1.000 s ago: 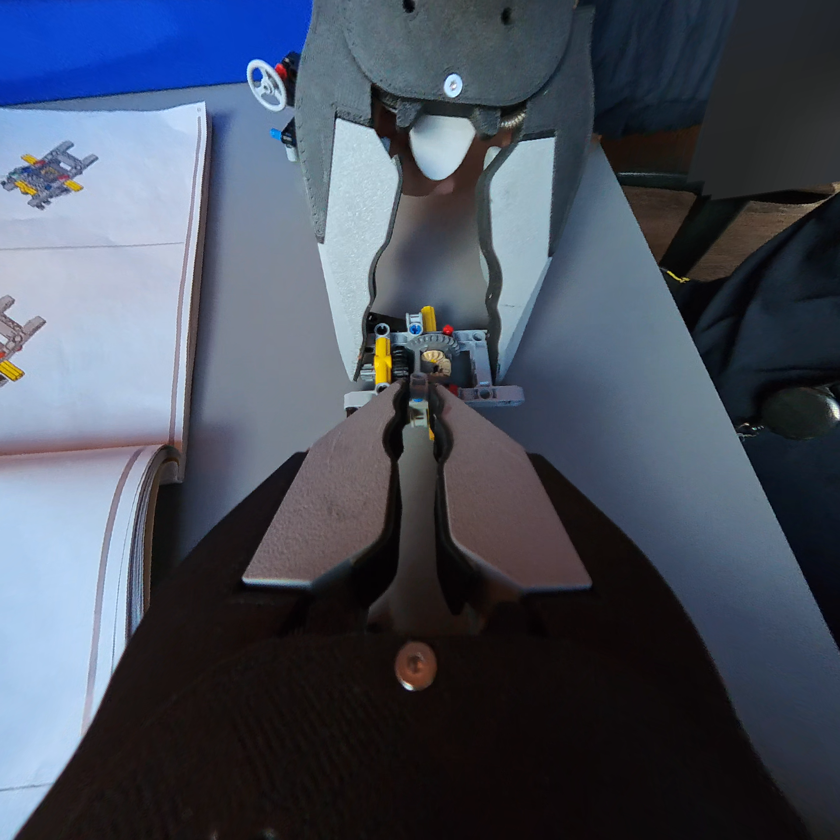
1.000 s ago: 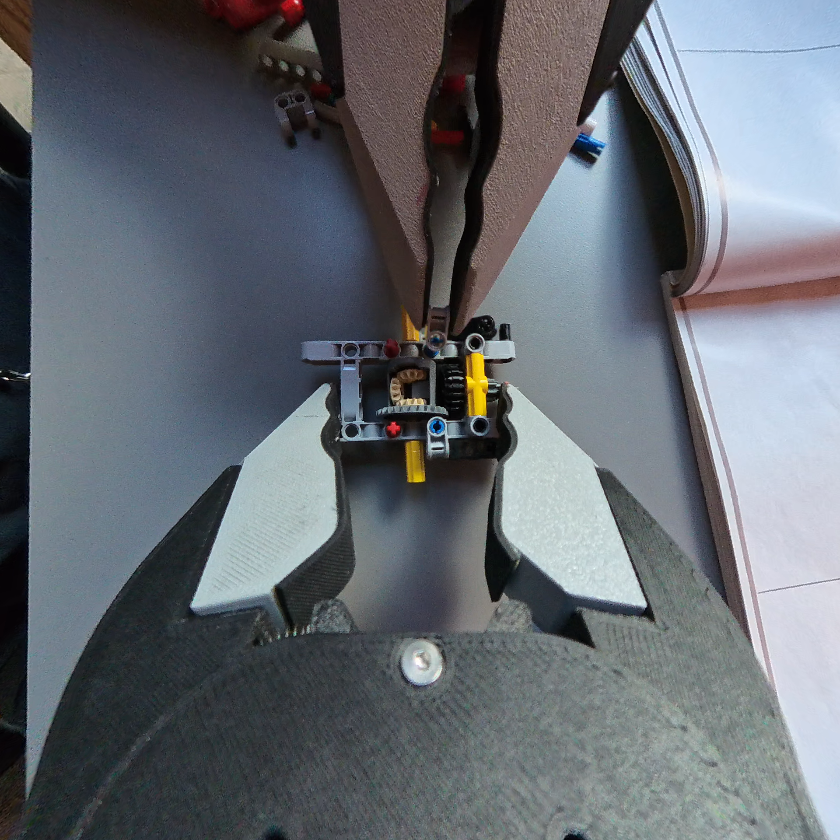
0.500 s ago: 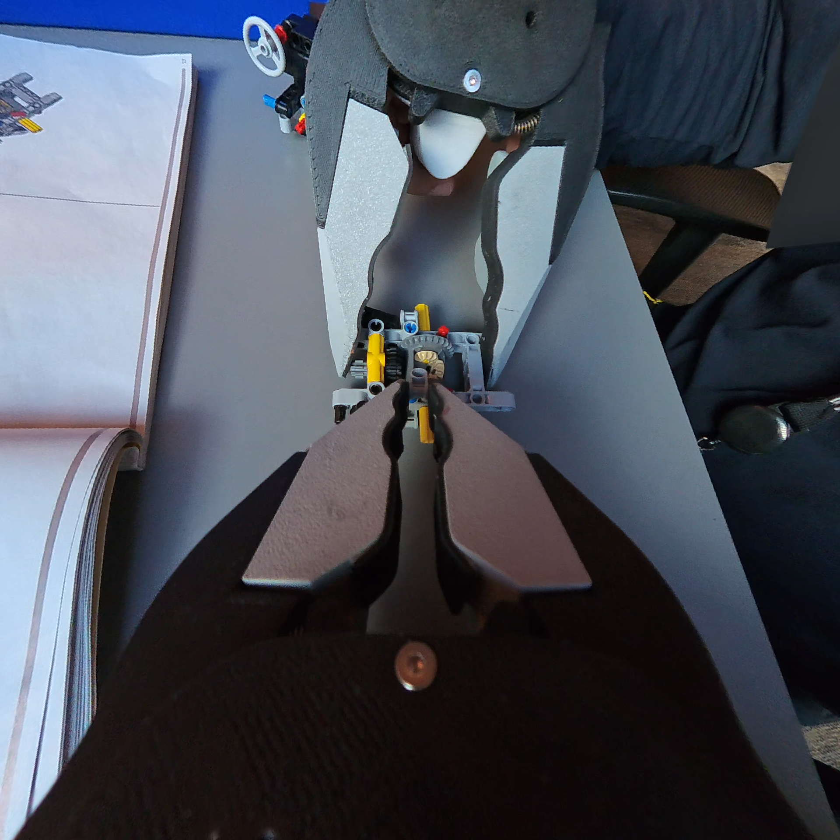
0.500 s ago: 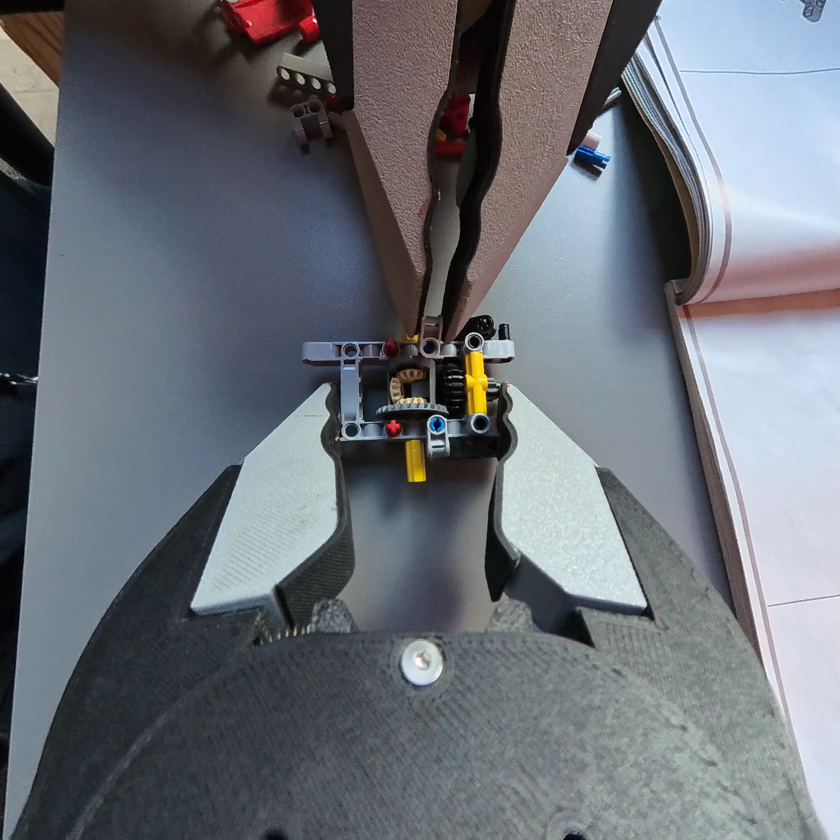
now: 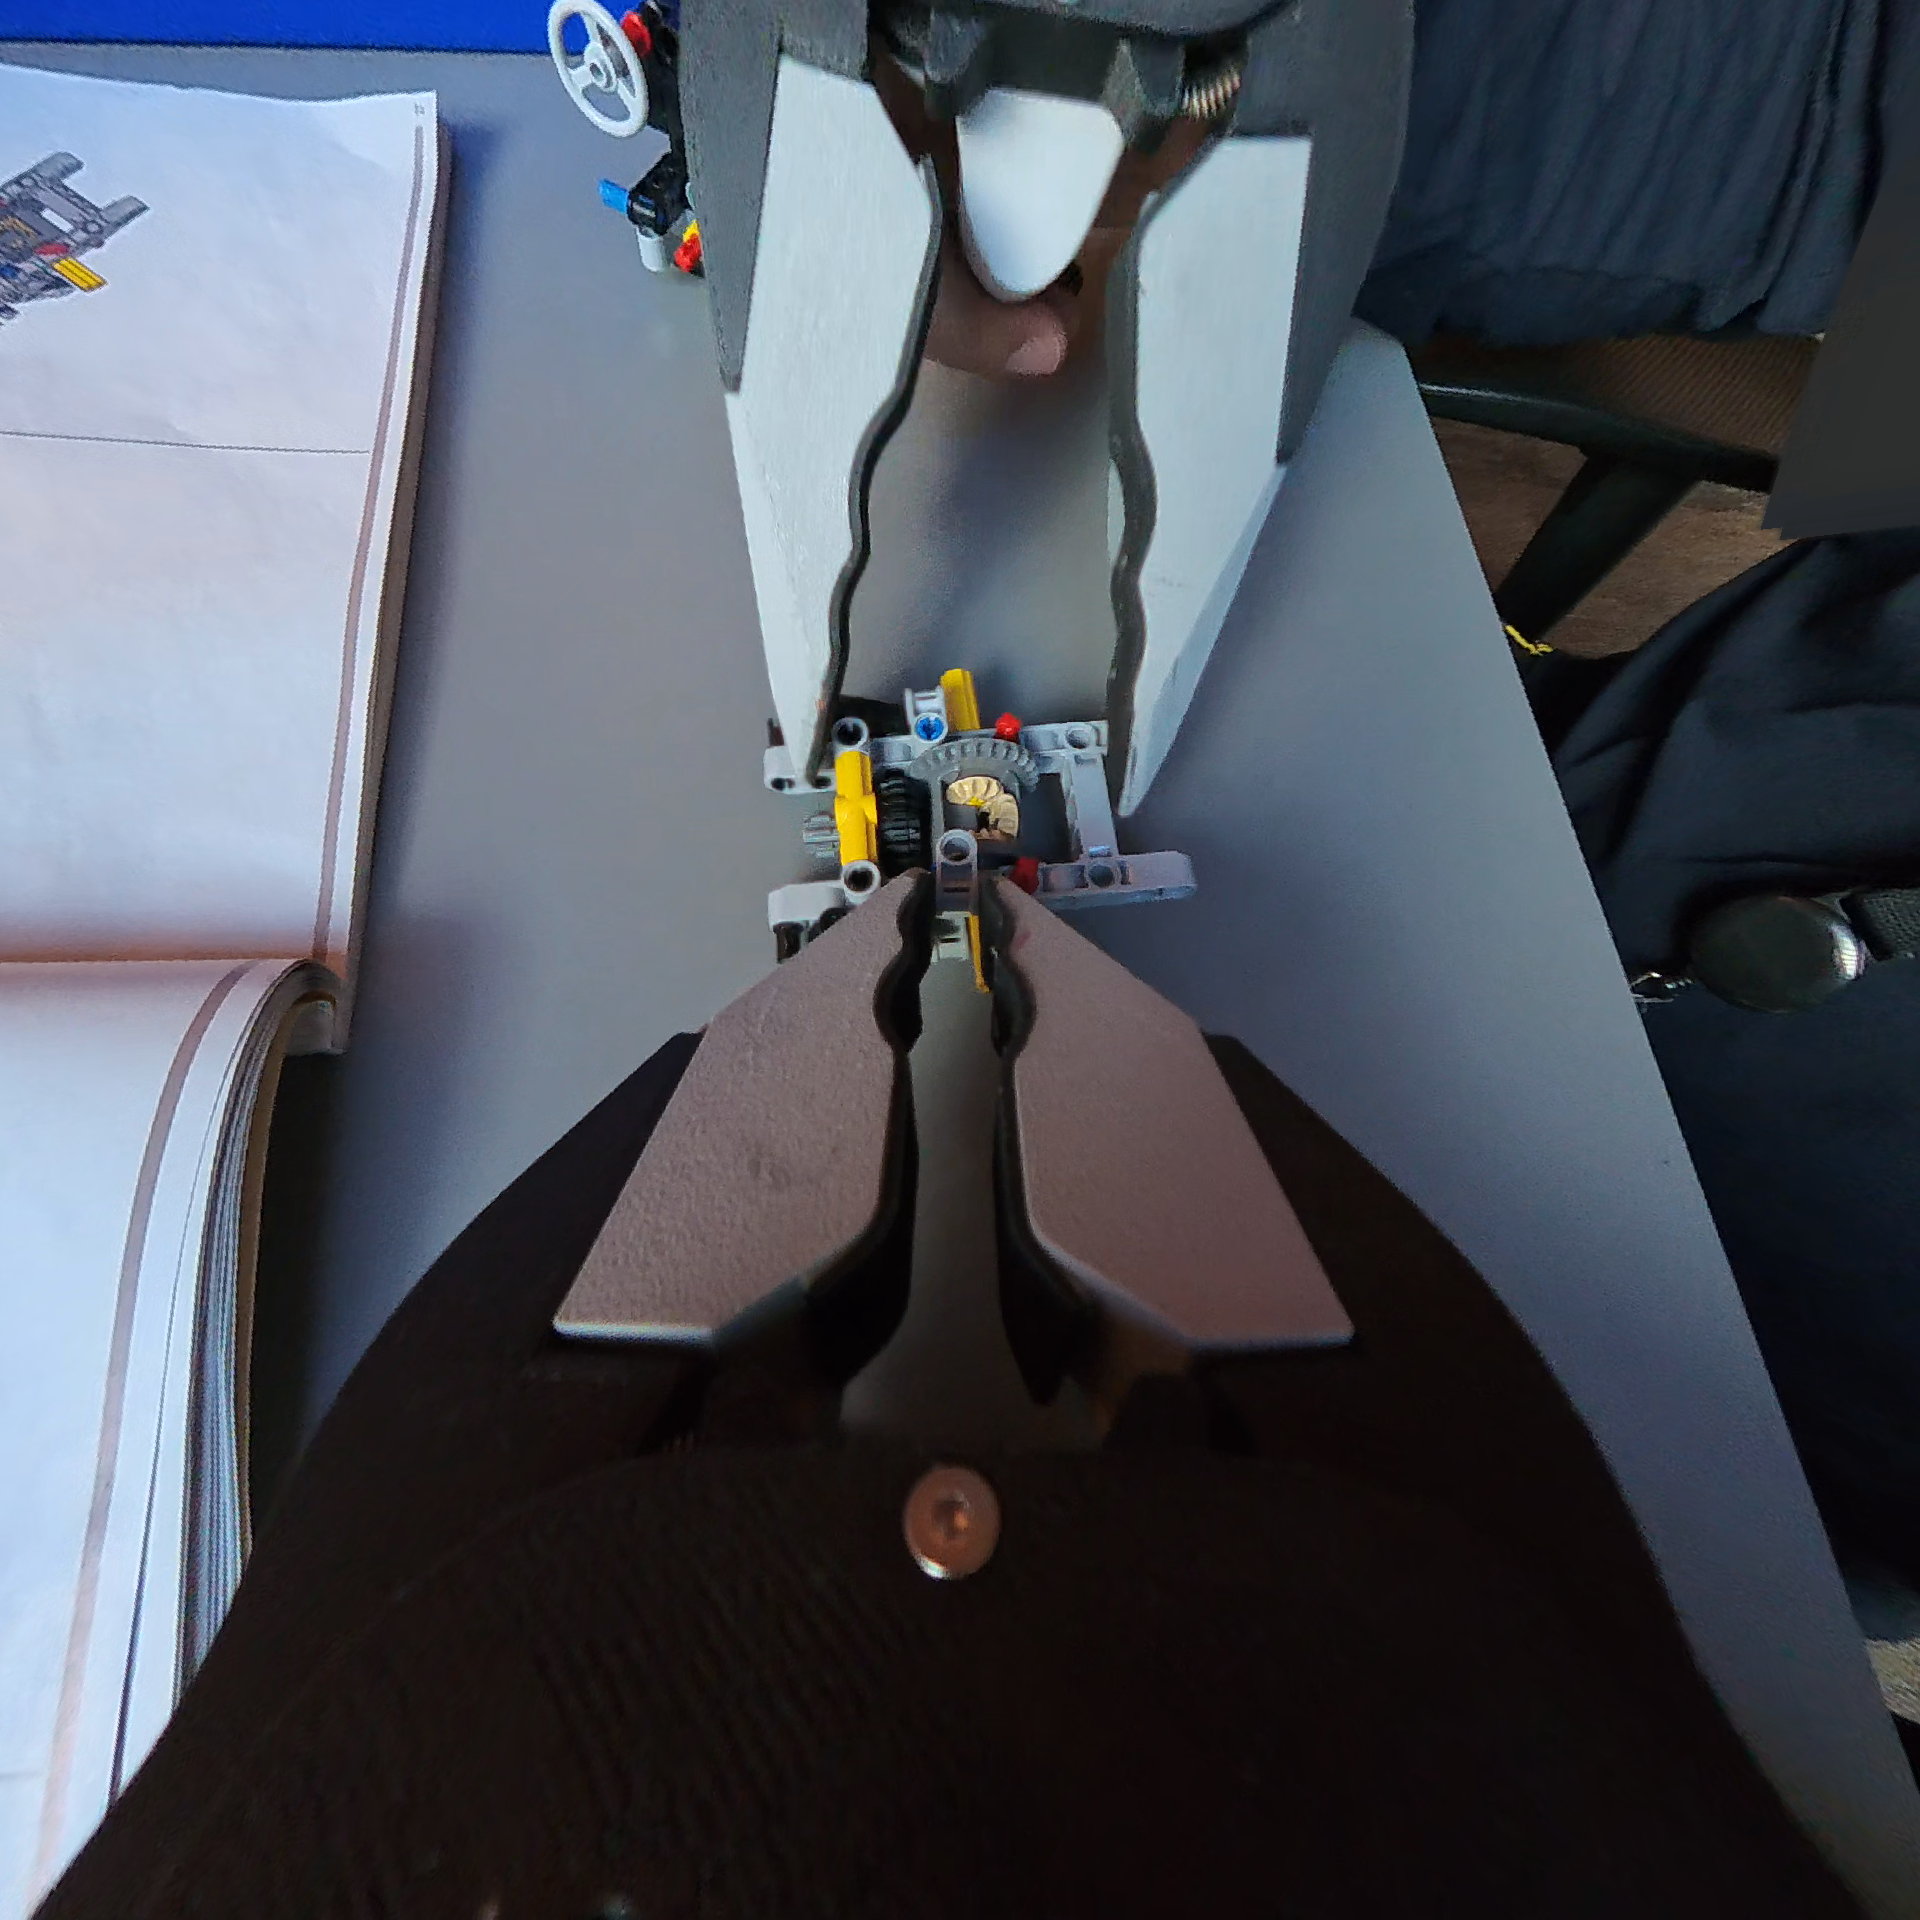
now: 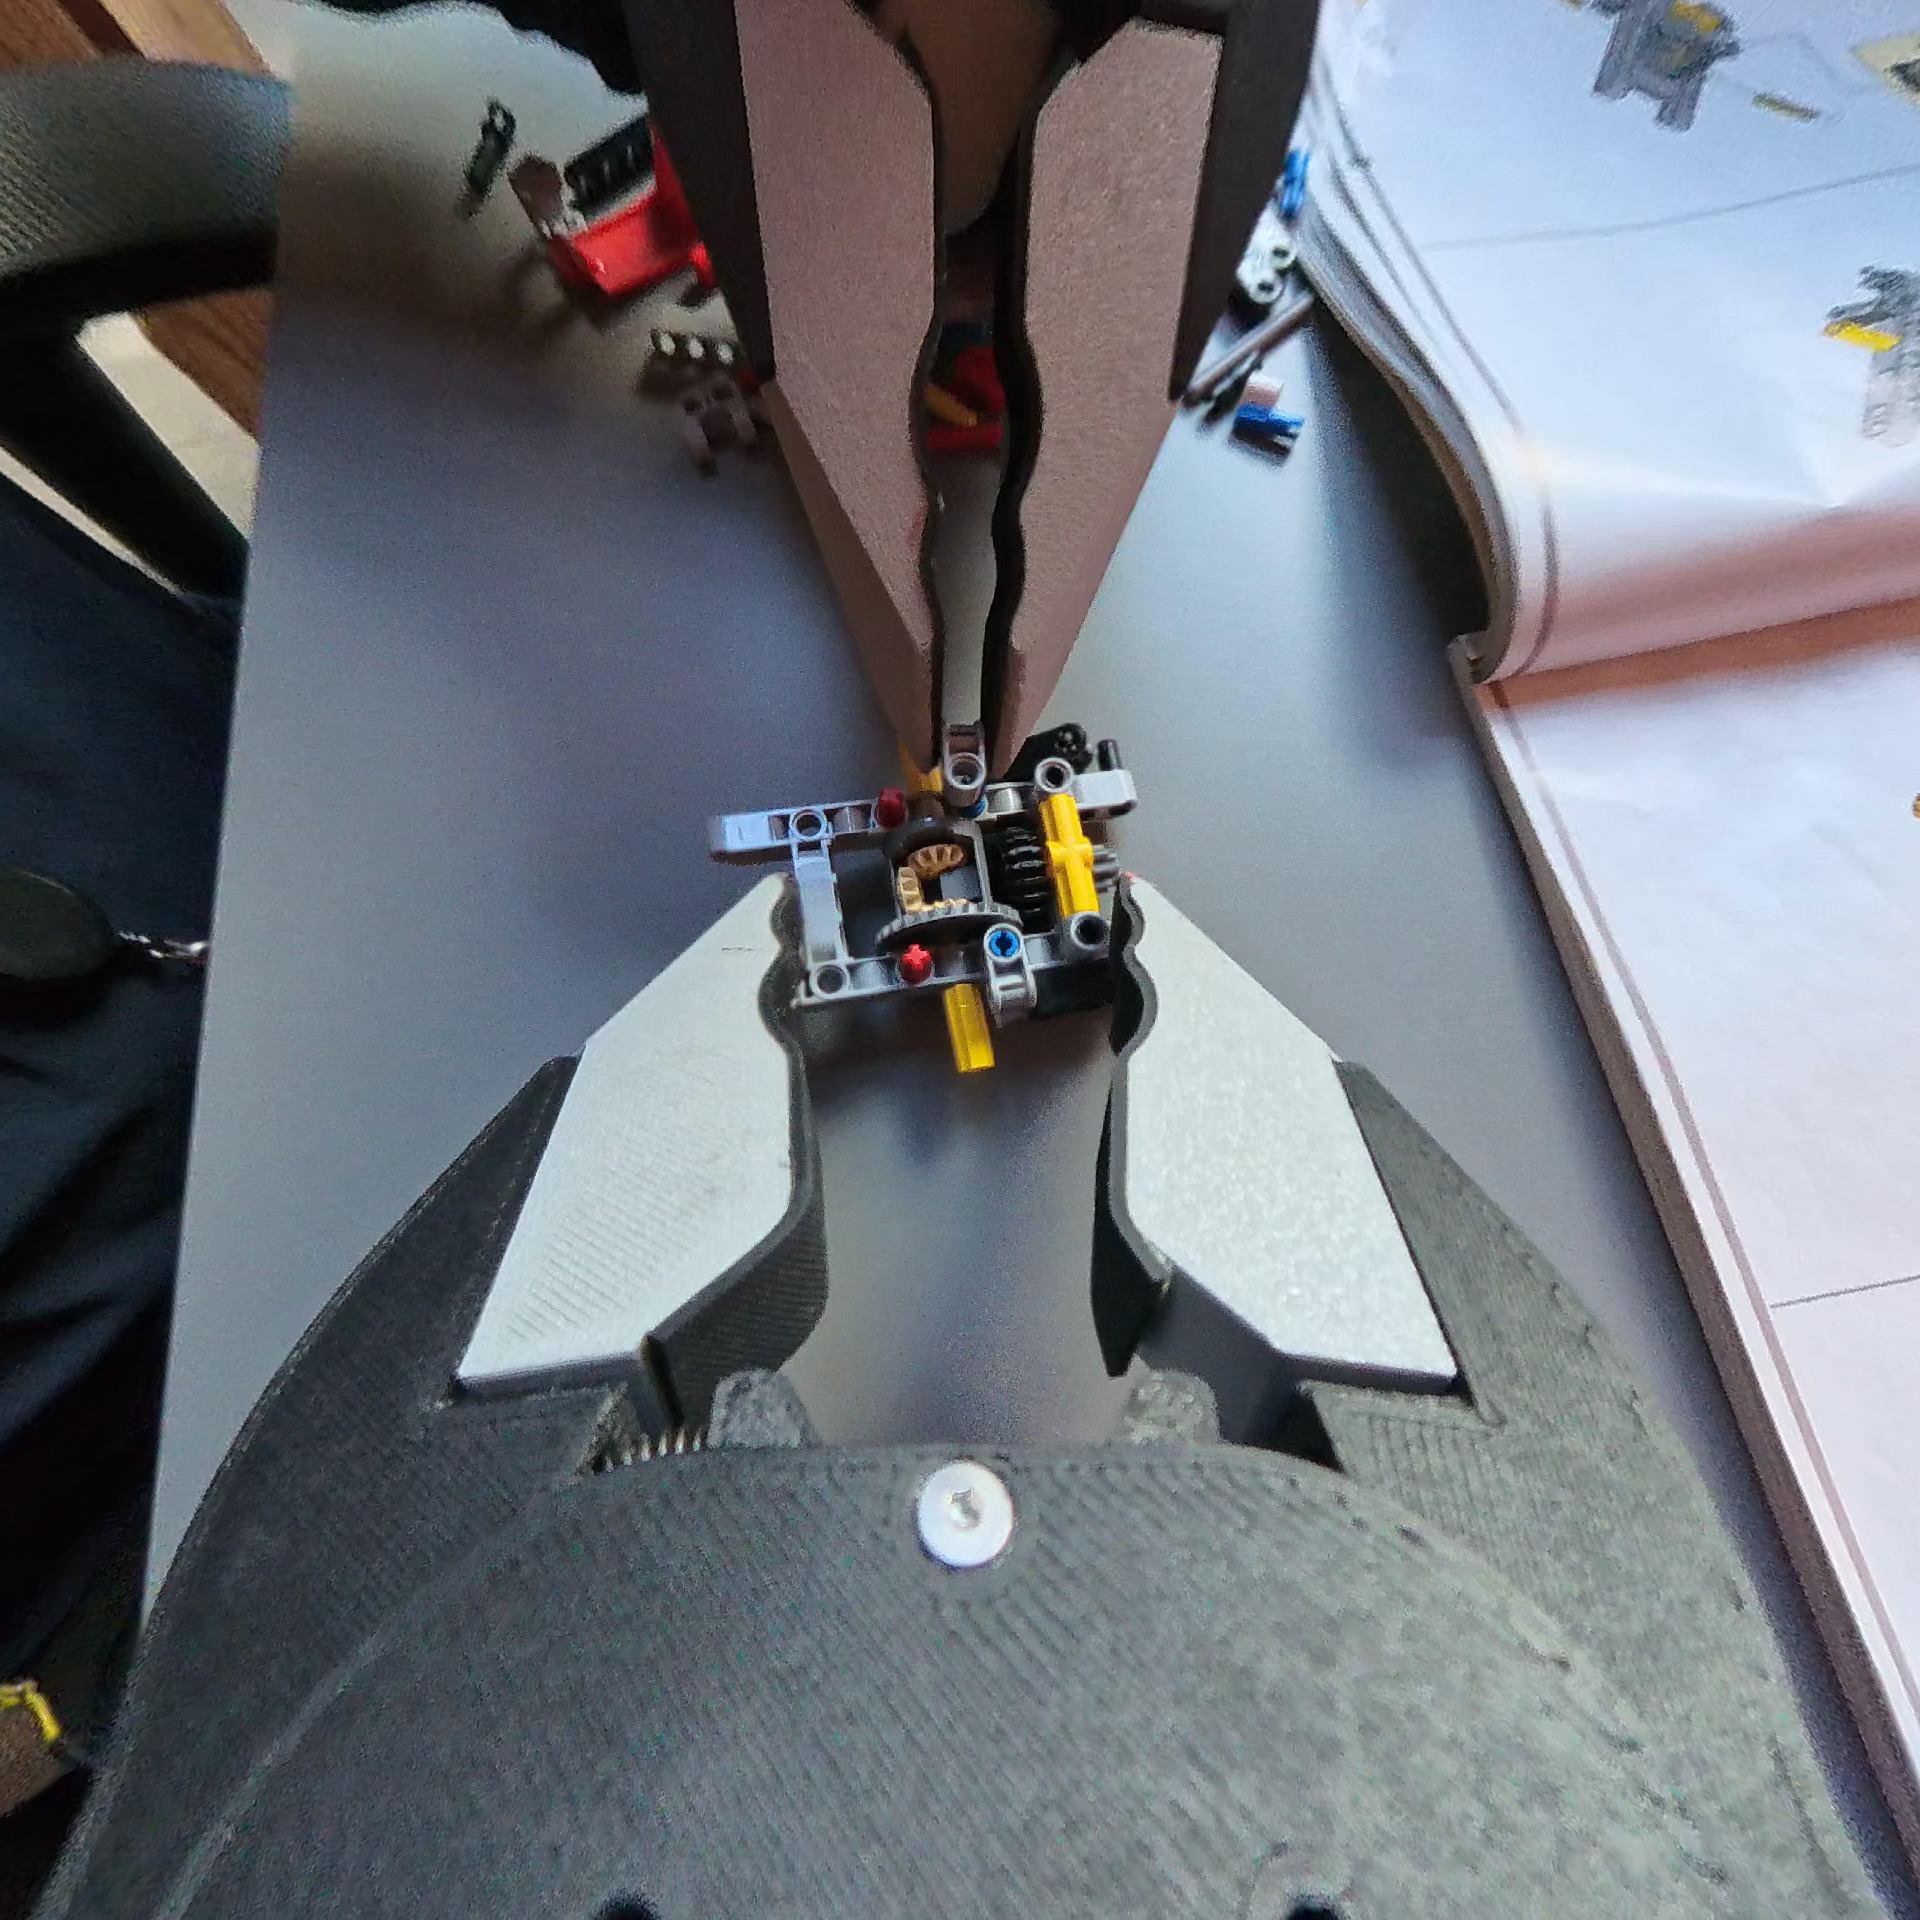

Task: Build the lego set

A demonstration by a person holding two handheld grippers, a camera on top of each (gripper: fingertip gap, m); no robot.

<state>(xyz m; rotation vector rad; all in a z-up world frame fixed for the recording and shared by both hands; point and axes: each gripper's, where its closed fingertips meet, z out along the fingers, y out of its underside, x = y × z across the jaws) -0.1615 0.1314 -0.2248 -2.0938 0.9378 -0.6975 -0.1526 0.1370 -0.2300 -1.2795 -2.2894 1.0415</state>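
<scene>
A small grey brick-built frame with gears and yellow axles [image 5: 1081, 800] sits on the grey table [image 5: 571, 623]. It also shows in the right wrist view [image 6: 821, 904]. My right gripper [image 6: 951, 935], with pale grey fingers, has closed on the frame, one pad against each short side. It faces me in the left wrist view [image 5: 971, 769]. My left gripper [image 5: 956, 904], with brown fingers, is shut on a small grey connector piece [image 5: 956, 868] and holds it at the frame's near beam, beside a yellow axle. The connector shows between the brown tips in the right wrist view [image 6: 966, 753].
An open instruction booklet [image 5: 187, 520] lies on the left; it also shows in the right wrist view [image 6: 1714, 416]. Loose parts lie beyond: a white wheel [image 5: 597, 73], a red piece [image 6: 613, 239], a blue pin [image 6: 1268, 421]. The table edge, dark cloth [image 5: 1766, 779] and a chair are on the right. The tips of both grippers are at nearly the same place.
My right gripper's fingers have closed in from either side onto the frame, which now sits slightly turned. My left gripper stays shut on the connector at the frame's beam.
</scene>
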